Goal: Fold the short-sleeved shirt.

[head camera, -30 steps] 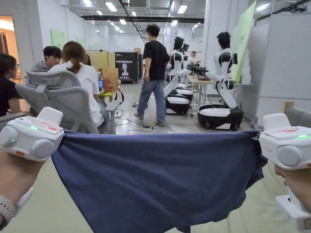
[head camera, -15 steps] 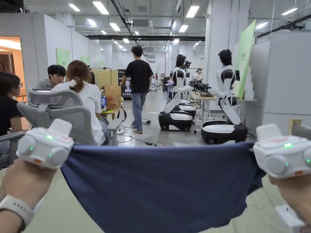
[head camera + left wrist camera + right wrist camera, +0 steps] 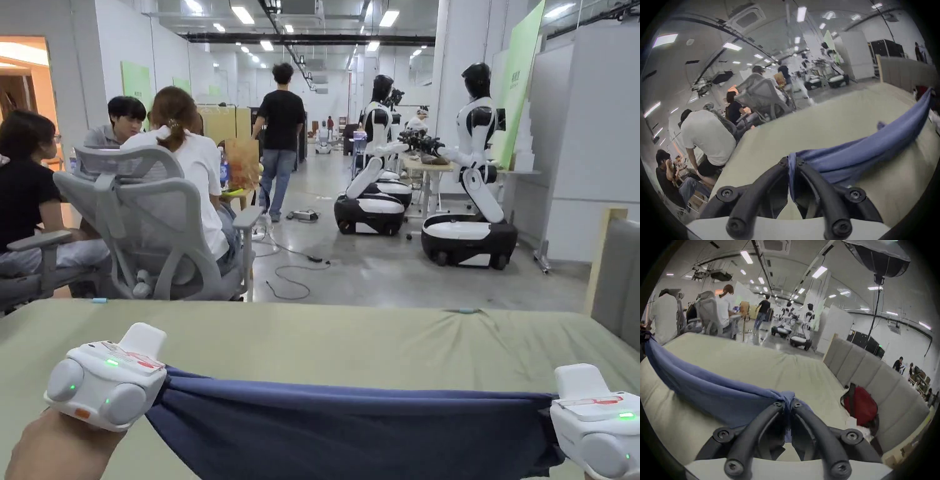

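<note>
Room: a large bright hall with ceiling lamps; the work surface is a pale green bed that spreads under both grippers.
Left gripper: its two black jaws are pressed together on one corner of the shirt, and the cloth passes between the tips and hangs down behind them. In the head view its white housing sits low on the left, just above the bed, with a hand under it.
Right gripper: its jaws are clenched on the opposite corner, where the cloth is bunched into a small knot at the tips. In the head view its housing sits at the lower right corner.
Shirt: dark blue, stretched in one band between the two grippers, with its upper edge almost straight; the lower part sags toward the bed. If it touches the bed, I cannot tell.
Beside the right gripper: a red bag lies on the bed against a grey padded headboard.
Beyond the bed: grey office chairs with seated people, a person in a black top standing on the floor, and two white and black humanoid robots on wheeled bases.
</note>
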{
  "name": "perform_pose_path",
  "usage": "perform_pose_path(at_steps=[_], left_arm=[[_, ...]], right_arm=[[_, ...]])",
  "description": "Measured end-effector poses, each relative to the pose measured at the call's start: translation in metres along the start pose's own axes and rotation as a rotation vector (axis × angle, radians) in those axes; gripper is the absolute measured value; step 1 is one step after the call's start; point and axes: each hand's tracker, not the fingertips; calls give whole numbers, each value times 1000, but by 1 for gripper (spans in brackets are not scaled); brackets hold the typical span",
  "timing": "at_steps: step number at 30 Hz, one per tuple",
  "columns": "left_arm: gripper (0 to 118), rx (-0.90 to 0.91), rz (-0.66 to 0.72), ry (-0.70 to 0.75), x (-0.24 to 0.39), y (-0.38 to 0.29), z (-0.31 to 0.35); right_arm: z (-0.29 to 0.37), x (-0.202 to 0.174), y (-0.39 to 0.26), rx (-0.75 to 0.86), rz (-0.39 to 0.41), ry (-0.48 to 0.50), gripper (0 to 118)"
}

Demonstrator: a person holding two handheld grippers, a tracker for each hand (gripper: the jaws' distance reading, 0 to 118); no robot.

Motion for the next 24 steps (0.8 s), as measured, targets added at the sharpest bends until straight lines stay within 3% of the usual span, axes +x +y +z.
perform_pose_path(at_steps=[1, 5, 7, 10, 11, 13, 14, 15, 16, 17, 22, 23, 24], left_arm=[[3, -21, -9, -19, 4, -19, 6], [3, -125, 82, -109, 17, -106, 25], [3, -220, 121, -143, 25, -145, 31], [3, -271, 192, -192, 33, -181, 37], [8, -275, 217, -205, 34, -187, 40], [36, -253, 217, -194, 34, -183, 50], [47, -231, 206, -183, 37, -176, 59], [47, -178, 176, -162, 40, -163, 69], [81, -116, 169, -169, 46, -147, 80], [97, -59, 177, -187, 53, -131, 90], [96, 70, 227, -316, 103, -60, 110], [92, 71, 233, -322, 114, -51, 110], [79, 68, 228, -317, 121, -46, 110]], right_arm=[[6, 0, -19, -17, -13, 22, 5], [20, -11, -110, -171, 73, 100, 5], [23, -15, -146, -252, 63, 163, 5], [28, -20, -175, -296, 46, 171, 7], [30, -19, -177, -308, 22, 198, 16], [39, -18, -168, -284, -9, 246, 61], [48, -18, -159, -255, -14, 249, 73], [57, -20, -148, -206, -19, 260, 73], [70, -25, -132, -143, -38, 278, 111], [80, -31, -118, -80, -58, 295, 118], [109, -77, -65, 84, -153, 371, 110], [111, -84, -60, 90, -170, 394, 98], [111, -91, -59, 89, -171, 400, 76]])
